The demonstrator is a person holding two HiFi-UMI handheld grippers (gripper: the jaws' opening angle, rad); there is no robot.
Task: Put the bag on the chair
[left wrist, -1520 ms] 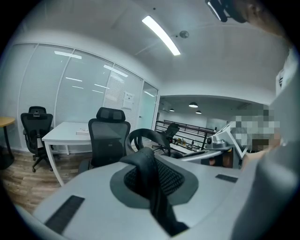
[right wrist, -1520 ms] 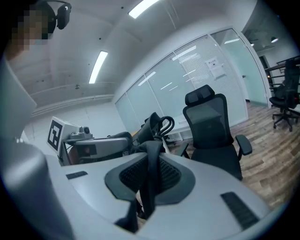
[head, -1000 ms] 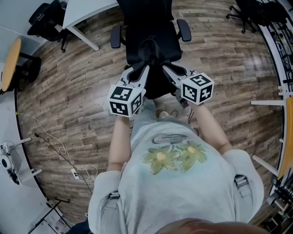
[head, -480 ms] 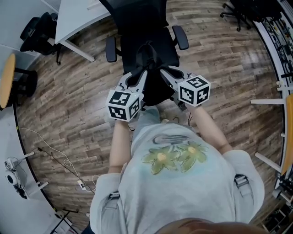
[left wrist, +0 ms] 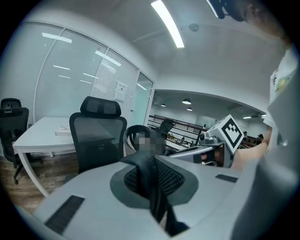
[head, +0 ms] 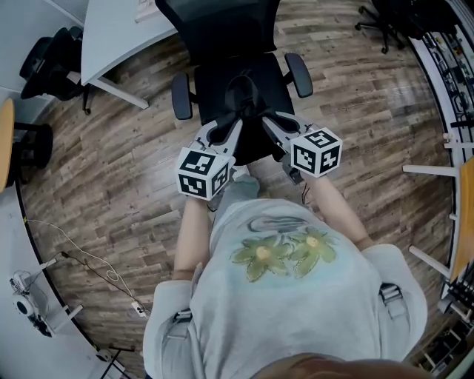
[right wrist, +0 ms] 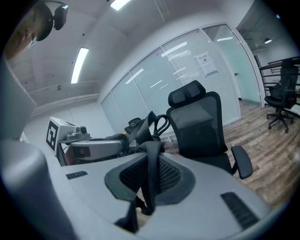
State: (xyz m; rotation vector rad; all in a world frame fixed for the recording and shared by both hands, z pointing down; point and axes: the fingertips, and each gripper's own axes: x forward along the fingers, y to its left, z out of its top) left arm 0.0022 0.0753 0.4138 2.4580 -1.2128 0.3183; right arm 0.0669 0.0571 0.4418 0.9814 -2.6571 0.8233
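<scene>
A black bag [head: 250, 141] hangs between my two grippers, just in front of a black office chair [head: 215, 78]. My left gripper [head: 235, 124] is shut on one black strap [left wrist: 154, 187] of the bag. My right gripper [head: 268, 122] is shut on another strap [right wrist: 151, 183]. In the left gripper view the jaws [left wrist: 151, 174] pinch the strap, and the chair [left wrist: 96, 136] stands ahead on the left. The right gripper's jaws [right wrist: 150, 176] clamp theirs with the chair [right wrist: 199, 126] ahead on the right. The bag's body hangs below both and is mostly hidden in the gripper views.
A white desk [head: 111, 37] stands behind the chair at the upper left, with other black chairs [head: 44, 55] beside it. A cable [head: 89, 259] lies on the wood floor at the left. More chairs [head: 392, 18] and shelving [head: 459, 89] line the right side.
Both grippers have carried the bag forward, and the chair now lies closer under them in the head view. Both grips on the straps are unchanged.
</scene>
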